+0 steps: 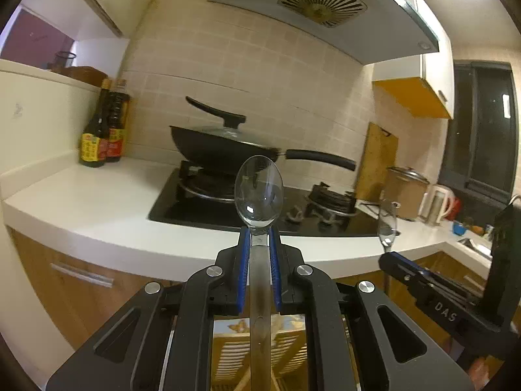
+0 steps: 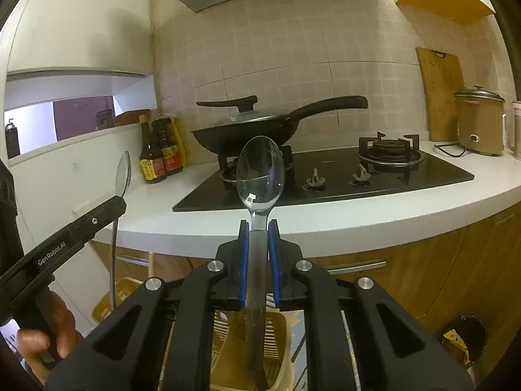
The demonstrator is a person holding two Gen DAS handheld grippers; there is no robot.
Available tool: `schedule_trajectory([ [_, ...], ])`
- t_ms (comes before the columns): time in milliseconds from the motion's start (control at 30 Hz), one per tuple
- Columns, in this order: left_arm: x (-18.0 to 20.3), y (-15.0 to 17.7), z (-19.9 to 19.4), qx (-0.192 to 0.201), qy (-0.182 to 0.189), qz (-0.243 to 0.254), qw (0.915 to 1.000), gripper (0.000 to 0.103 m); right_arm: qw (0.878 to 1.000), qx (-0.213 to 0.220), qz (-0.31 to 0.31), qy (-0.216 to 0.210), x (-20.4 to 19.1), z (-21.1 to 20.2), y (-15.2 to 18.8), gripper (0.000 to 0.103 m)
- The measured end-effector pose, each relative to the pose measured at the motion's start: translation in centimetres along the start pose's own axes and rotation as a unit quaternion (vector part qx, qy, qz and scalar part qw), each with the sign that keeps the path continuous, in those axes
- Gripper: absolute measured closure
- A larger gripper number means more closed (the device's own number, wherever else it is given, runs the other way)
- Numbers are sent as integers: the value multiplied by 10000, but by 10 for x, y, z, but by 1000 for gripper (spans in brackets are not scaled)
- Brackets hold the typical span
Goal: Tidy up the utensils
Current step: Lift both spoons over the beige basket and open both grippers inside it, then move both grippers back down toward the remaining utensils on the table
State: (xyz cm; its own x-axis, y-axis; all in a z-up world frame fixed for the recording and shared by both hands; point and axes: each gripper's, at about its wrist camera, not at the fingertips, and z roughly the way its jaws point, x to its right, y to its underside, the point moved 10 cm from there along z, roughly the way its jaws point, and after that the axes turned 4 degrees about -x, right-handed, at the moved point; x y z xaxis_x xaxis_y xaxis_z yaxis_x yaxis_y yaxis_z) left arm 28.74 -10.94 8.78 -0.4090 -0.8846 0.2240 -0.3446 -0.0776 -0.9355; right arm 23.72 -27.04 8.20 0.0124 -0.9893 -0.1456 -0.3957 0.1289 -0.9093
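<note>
Left wrist view: the left gripper [image 1: 259, 238] clamps the handle of a steel spoon [image 1: 259, 192], bowl upright, in front of the white counter [image 1: 97, 202] and lidded wok [image 1: 224, 146]. Right wrist view: the right gripper [image 2: 259, 228] likewise clamps a second spoon [image 2: 260, 174] upright, above a slatted utensil basket [image 2: 276, 342] visible below the fingers.

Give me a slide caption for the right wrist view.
Right gripper holds a metal spoon upright before the stove; left gripper holds another.
</note>
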Motion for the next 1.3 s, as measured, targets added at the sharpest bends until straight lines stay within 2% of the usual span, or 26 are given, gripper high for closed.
schedule_trajectory([
  [267, -18, 15, 1, -15, -118, -247, 9996, 92, 10000, 33, 26, 52, 3, 5, 8, 93],
  [367, -20, 19, -3, -70, -48, -293, 9995, 85, 9999, -60, -102, 24, -1, 1, 14, 93],
  [467, -23, 25, -11, -125, 29, -338, 9993, 67, 9998, -95, -162, -14, -2, -8, 20, 88],
  [567, -26, 29, -21, -181, 37, -394, 9991, 66, 9996, -212, -51, -159, 0, -19, 26, 86],
  [733, -30, 31, -46, -291, 98, -478, 9984, 60, 9991, -320, 96, -276, 3, -44, 34, 86],
  [967, -28, 39, -98, -449, 162, -491, 9977, 57, 9955, -881, 99, -340, -4, -83, 63, 84],
  [1067, -33, 46, -128, -451, 329, -836, 9949, 52, 9930, -1115, 130, -369, -8, -98, 80, 70],
  [1100, -33, 50, -134, -484, 354, -874, 9944, 51, 9926, -1143, 149, -384, -9, -104, 83, 56],
  [1133, -34, 55, -142, -567, 372, -892, 9937, 51, 9923, -1158, 172, -408, -10, -109, 87, 54],
  [1300, -32, 93, -165, -1183, 420, -841, 9885, 51, 9896, -1372, 248, -366, -17, -134, 114, 54],
])
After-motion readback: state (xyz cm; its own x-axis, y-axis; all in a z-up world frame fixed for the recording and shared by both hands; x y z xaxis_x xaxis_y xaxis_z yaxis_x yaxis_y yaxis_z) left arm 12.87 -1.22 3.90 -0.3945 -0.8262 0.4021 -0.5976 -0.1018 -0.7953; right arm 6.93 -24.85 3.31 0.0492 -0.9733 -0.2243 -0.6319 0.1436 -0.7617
